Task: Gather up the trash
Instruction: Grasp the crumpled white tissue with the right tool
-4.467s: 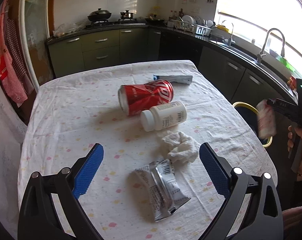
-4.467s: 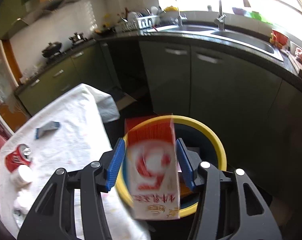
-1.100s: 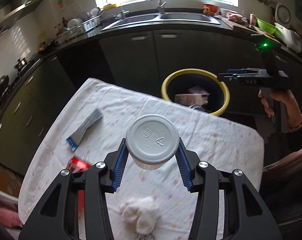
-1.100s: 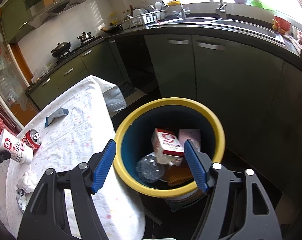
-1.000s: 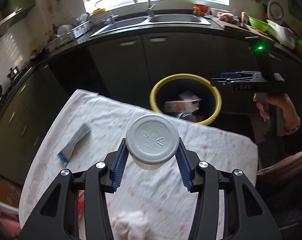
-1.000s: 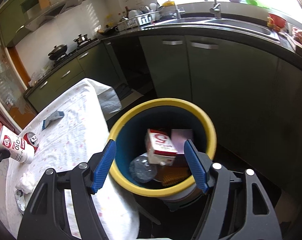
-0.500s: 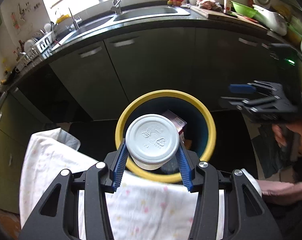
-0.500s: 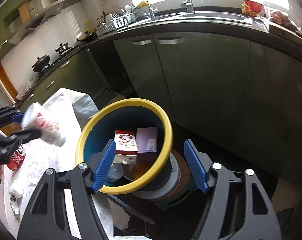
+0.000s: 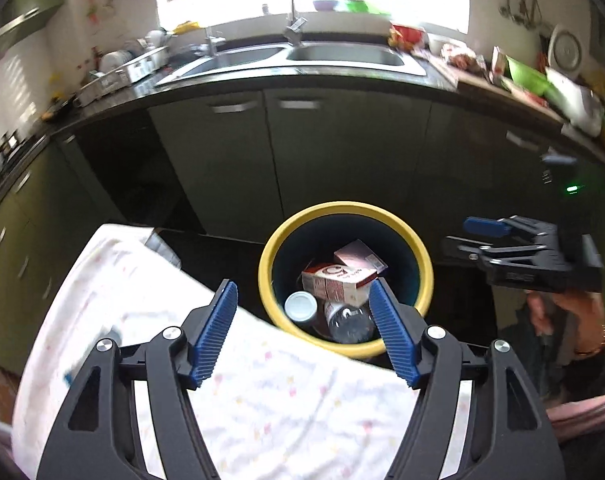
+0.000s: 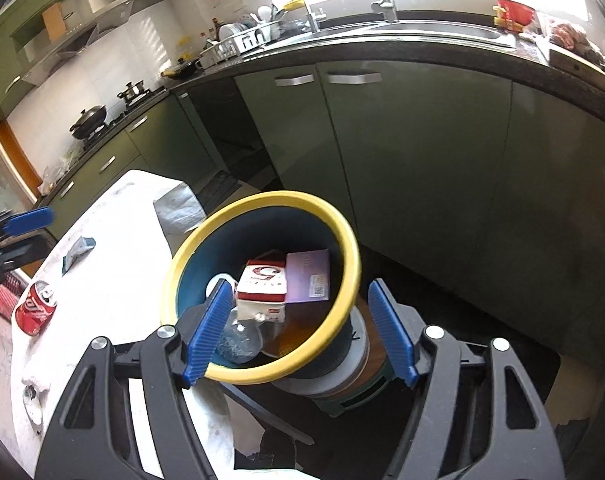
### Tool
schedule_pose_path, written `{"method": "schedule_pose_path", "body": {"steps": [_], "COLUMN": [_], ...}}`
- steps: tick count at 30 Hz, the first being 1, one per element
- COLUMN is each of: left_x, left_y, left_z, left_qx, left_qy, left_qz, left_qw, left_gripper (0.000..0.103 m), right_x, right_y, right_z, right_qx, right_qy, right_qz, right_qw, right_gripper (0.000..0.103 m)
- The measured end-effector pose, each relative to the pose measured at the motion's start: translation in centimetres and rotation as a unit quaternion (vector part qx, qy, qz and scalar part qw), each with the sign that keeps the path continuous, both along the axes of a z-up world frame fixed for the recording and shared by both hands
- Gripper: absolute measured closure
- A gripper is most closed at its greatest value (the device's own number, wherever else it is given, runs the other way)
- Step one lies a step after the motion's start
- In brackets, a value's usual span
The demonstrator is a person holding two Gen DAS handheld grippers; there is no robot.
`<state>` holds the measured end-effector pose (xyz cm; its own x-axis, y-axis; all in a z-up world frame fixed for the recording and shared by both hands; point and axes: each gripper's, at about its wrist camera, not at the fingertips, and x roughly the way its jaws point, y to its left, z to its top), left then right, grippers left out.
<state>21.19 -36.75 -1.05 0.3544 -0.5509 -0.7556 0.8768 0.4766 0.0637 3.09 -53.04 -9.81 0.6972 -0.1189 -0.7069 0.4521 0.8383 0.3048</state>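
A yellow-rimmed dark bin (image 9: 424, 268) stands beside the table; it also shows in the right wrist view (image 10: 352, 252). Inside lie the white pill bottle (image 9: 300, 306), a red-and-white carton (image 9: 336, 282), a pink box (image 9: 360, 255) and a clear plastic bottle (image 9: 348, 322). My left gripper (image 9: 302, 332) is open and empty above the bin's near rim. My right gripper (image 10: 298, 328) is open and empty over the bin. A red can (image 10: 34, 308), a blue-ended tube (image 10: 76, 252), a white tissue wad (image 10: 34, 380) and a silver wrapper (image 10: 32, 408) lie on the table.
The table wears a white dotted cloth (image 9: 262, 396), its edge next to the bin. Dark green kitchen cabinets (image 10: 402, 152) with a sink (image 9: 342, 54) run behind the bin. The person's hand holding the right gripper (image 9: 522, 256) shows in the left wrist view.
My left gripper swung from the table to the bin, opened and let the white pill bottle drop in. My right gripper stayed open and drew back slightly.
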Motion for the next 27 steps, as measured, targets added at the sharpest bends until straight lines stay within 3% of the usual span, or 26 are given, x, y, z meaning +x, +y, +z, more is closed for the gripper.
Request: {"method": "schedule_pose_path", "body": {"steps": [7, 11, 16, 24, 27], "left_x": [-3.2, -5.0, -7.0, -9.1, -9.5], "left_y": [10.5, 17.5, 25.0, 33.0, 35.0], "left_z": [2.7, 3.1, 1.8, -1.4, -2.3], "left_qx": [-0.052, -0.069, -0.059, -0.061, -0.066], "left_qy": [-0.013, -0.034, -0.047, -0.029, -0.026], "left_qz": [0.096, 0.173, 0.255, 0.342, 0.368], "left_qw": [0.9939, 0.982, 0.9641, 0.9371, 0.9272], "left_gripper": [0.022, 0.017, 0.014, 0.012, 0.012], "right_x": [1.2, 2.6, 5.2, 9.7, 10.8], "right_y": [2.8, 5.7, 10.9, 20.4, 24.0], "right_z": [0.9, 1.4, 1.4, 2.9, 3.3], "right_qx": [-0.009, -0.015, -0.02, -0.038, -0.026], "right_qy": [-0.002, 0.0, 0.007, 0.009, 0.01], "right_qz": [0.037, 0.075, 0.143, 0.274, 0.332], "right_qw": [0.999, 0.997, 0.99, 0.961, 0.943], "right_gripper": [0.036, 0.036, 0.036, 0.036, 0.036]}}
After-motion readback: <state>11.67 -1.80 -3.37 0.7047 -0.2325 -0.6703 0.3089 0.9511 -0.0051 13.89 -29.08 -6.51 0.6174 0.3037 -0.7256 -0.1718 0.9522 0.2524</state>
